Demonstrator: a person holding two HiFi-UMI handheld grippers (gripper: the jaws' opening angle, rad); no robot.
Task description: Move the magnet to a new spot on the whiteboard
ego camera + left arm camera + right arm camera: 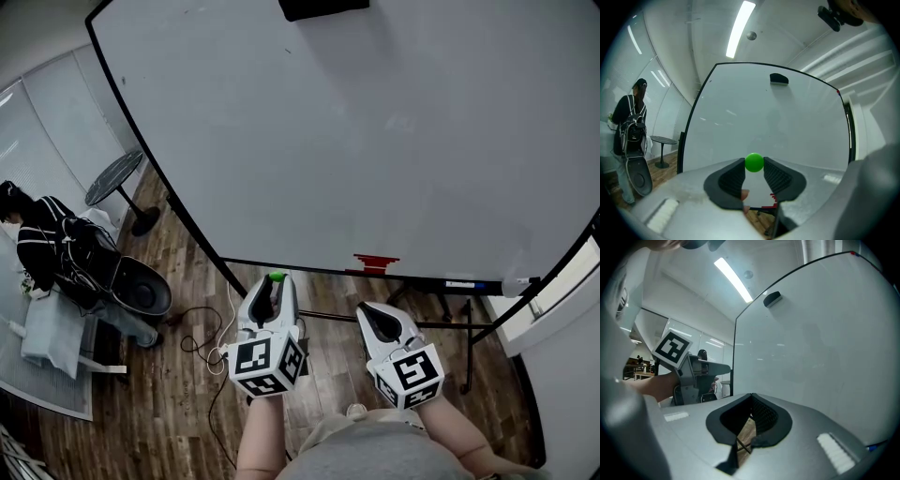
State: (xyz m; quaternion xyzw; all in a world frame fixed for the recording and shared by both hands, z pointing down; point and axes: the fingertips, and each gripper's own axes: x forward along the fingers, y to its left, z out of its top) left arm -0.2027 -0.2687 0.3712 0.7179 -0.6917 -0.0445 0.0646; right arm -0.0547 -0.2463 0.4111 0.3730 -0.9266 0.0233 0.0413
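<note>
Room with a wood-plank floor (187, 403). A large black-framed whiteboard (375, 141) on a stand filled the head view. The board face was bare across its middle. A black block eraser (323, 7) sat at its 12 o'clock edge and a small red stepped piece (375, 262) at the lower rim, 5 o'clock. The left gripper (275, 281) was clenched on the small round green magnet (754, 162) at its jaw tips, off the board near the lower rim, 6 o'clock. The right gripper (751, 399) was closed on nothing. A person in black (42, 234) was at 9 o'clock, well apart.
</note>
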